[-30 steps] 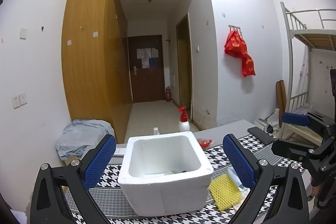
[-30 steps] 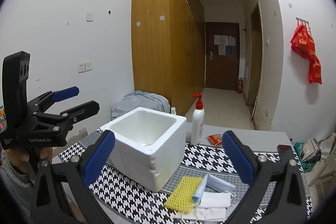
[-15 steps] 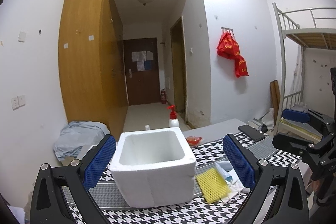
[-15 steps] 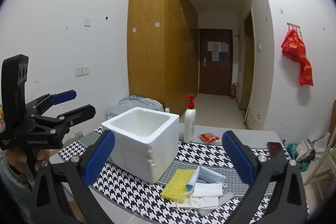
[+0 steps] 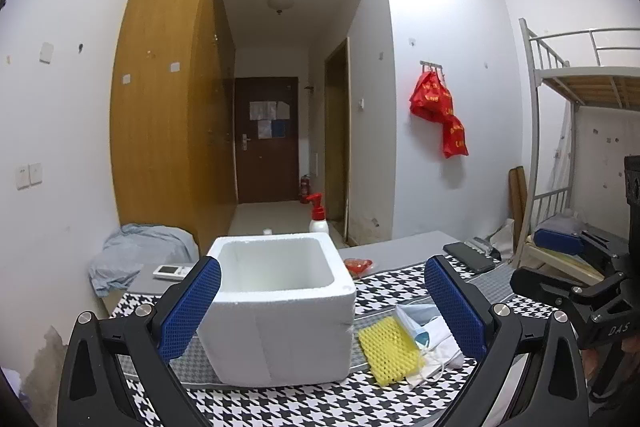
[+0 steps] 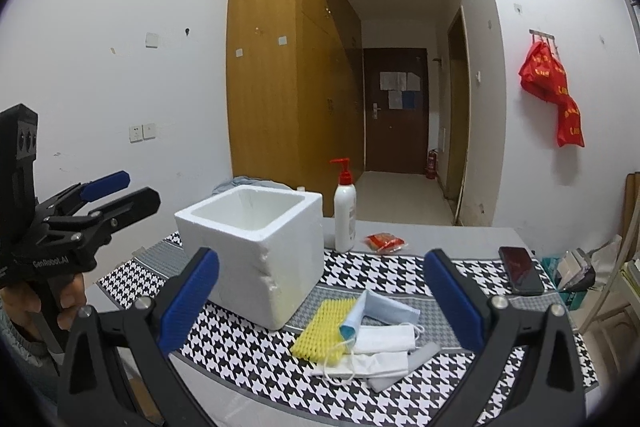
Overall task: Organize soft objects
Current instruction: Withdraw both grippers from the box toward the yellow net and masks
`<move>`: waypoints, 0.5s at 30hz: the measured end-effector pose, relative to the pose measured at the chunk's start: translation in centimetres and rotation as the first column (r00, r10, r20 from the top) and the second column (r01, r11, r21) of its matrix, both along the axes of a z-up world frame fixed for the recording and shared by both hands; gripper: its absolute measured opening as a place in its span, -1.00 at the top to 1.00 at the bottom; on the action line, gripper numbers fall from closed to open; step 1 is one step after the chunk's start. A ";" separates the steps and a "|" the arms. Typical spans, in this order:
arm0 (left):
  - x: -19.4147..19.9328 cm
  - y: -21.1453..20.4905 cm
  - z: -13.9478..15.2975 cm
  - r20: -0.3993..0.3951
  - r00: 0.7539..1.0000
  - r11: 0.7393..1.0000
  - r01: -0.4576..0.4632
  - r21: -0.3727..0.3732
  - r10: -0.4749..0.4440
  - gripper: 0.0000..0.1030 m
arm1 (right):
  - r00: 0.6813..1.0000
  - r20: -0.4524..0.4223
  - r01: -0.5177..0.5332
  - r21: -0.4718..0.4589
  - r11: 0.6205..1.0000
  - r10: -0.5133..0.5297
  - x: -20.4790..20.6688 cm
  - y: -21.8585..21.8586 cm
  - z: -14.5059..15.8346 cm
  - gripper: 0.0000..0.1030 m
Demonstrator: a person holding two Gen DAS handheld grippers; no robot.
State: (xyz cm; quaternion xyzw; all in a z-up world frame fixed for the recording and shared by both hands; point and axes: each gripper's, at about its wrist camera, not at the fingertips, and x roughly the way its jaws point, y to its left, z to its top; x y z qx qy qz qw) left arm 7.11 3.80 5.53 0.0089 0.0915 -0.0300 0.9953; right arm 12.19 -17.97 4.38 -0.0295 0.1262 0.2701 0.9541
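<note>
A white foam box (image 5: 280,311) (image 6: 256,247) stands open on the houndstooth cloth (image 5: 304,403). To its right lie a yellow mesh sponge (image 5: 390,351) (image 6: 324,329), a blue face mask (image 6: 384,309) and white face masks (image 6: 380,351). My left gripper (image 5: 322,311) is open and empty, above the table's near side, facing the box. My right gripper (image 6: 320,303) is open and empty, held above the sponge and masks. Each gripper shows in the other's view, the left (image 6: 116,193) and the right (image 5: 560,263).
A pump bottle (image 6: 345,211) stands behind the box. A red packet (image 6: 384,241) and a black phone (image 6: 520,269) lie on the grey table (image 6: 440,235) at the back right. A white remote (image 5: 172,271) lies back left. A bunk bed (image 5: 580,99) stands right.
Both grippers have drawn back and up from the table, so the box, sponge and masks look smaller and farther. Both stay open and empty.
</note>
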 end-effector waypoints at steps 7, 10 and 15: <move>-0.3 -0.7 -1.3 0.021 0.999 0.999 -0.025 0.020 0.024 -0.98 | 0.999 -0.027 0.017 0.005 1.000 -0.017 0.3 -0.4 -1.1 -1.00; -0.3 -0.9 -2.1 0.011 1.000 1.000 -0.003 0.001 0.003 -0.98 | 0.999 -0.032 0.022 -0.001 1.000 -0.022 0.4 -0.4 -1.6 -1.00; -0.4 -1.6 -3.5 0.011 1.000 1.000 0.013 -0.011 -0.013 -0.98 | 0.999 -0.048 0.024 0.005 1.000 -0.024 0.5 -0.8 -2.4 -1.00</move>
